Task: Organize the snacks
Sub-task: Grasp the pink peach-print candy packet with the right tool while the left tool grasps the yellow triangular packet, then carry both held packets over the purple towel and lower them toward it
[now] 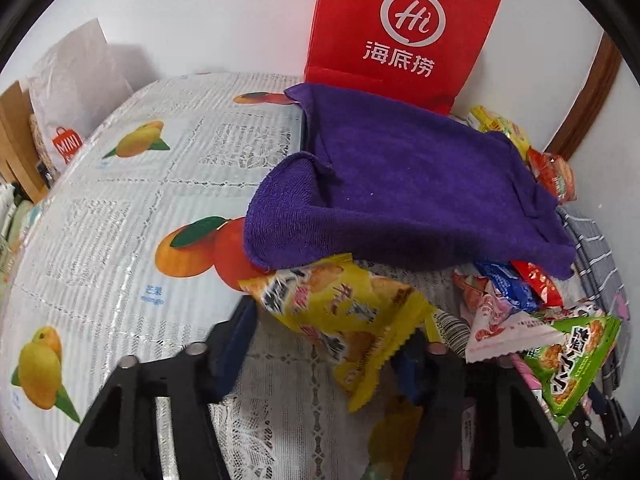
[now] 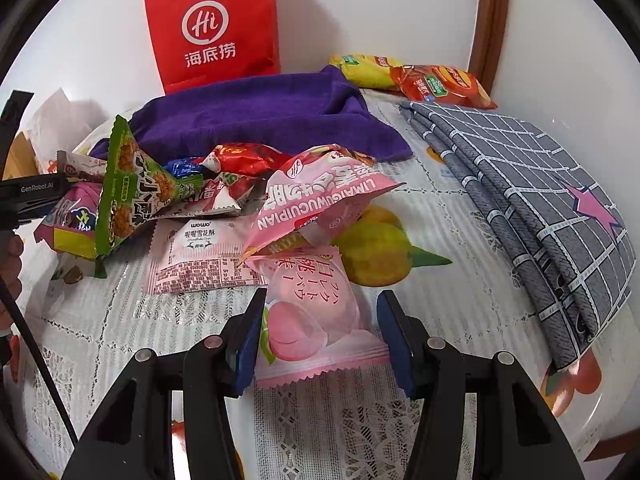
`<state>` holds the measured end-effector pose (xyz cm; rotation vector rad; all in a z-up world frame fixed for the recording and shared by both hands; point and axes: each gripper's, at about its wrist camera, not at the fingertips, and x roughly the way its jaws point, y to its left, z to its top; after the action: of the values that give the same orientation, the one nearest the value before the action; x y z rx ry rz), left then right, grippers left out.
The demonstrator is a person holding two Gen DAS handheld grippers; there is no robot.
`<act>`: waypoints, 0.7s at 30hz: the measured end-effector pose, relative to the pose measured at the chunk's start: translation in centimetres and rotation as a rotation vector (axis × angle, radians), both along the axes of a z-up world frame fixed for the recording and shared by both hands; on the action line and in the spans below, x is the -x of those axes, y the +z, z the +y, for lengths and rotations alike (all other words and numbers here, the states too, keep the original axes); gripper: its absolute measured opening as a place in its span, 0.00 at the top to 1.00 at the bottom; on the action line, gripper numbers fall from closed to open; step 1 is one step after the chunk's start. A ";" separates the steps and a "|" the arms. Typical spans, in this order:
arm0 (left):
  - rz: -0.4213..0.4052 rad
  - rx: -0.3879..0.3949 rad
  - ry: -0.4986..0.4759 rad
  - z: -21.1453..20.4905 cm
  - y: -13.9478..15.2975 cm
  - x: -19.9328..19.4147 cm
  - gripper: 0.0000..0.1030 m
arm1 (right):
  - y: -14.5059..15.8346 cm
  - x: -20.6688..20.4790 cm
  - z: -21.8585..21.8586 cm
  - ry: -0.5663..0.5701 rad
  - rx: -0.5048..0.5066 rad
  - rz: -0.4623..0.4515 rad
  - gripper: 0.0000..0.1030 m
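Note:
In the left wrist view my left gripper (image 1: pixel 332 324) is shut on a yellow snack packet (image 1: pixel 340 308), its blue pads against the packet's two ends just in front of the purple towel (image 1: pixel 400 184). In the right wrist view my right gripper (image 2: pixel 322 294) is shut on a pink peach packet (image 2: pixel 316 312) at the near edge of the snack pile. The pile holds a green triangular packet (image 2: pixel 128 192), a large pink packet (image 2: pixel 320 196), a pale pink flat packet (image 2: pixel 200 256) and several small red and blue ones. The left gripper's body (image 2: pixel 28 196) shows at that view's left edge.
A red paper bag (image 2: pixel 212 28) stands against the wall behind the towel. A folded grey checked cloth (image 2: pixel 540 200) lies on the right. Yellow and red chip bags (image 2: pixel 400 72) sit at the back. A white shopping bag (image 1: pixel 68 92) stands at the far left. A fruit-print cloth (image 1: pixel 120 220) covers the table.

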<state>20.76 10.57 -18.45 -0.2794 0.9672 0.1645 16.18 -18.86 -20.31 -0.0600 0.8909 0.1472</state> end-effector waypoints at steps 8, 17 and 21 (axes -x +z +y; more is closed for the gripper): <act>0.007 0.042 -0.052 0.7 0.5 1.3 0.65 | 0.7 1.7 0.8 -0.004 0.055 -0.034 0.48; -0.022 0.057 -0.073 1.7 2.6 4.3 0.66 | 5.4 4.3 1.0 -0.011 -0.011 -0.088 0.48; -0.053 0.043 -0.080 1.9 4.5 5.6 0.66 | 8.2 5.2 1.3 -0.007 -0.047 -0.134 0.48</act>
<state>15.13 12.46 -13.99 -0.2825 0.9288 0.0629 10.98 -17.54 -12.10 -0.0221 0.7533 0.1556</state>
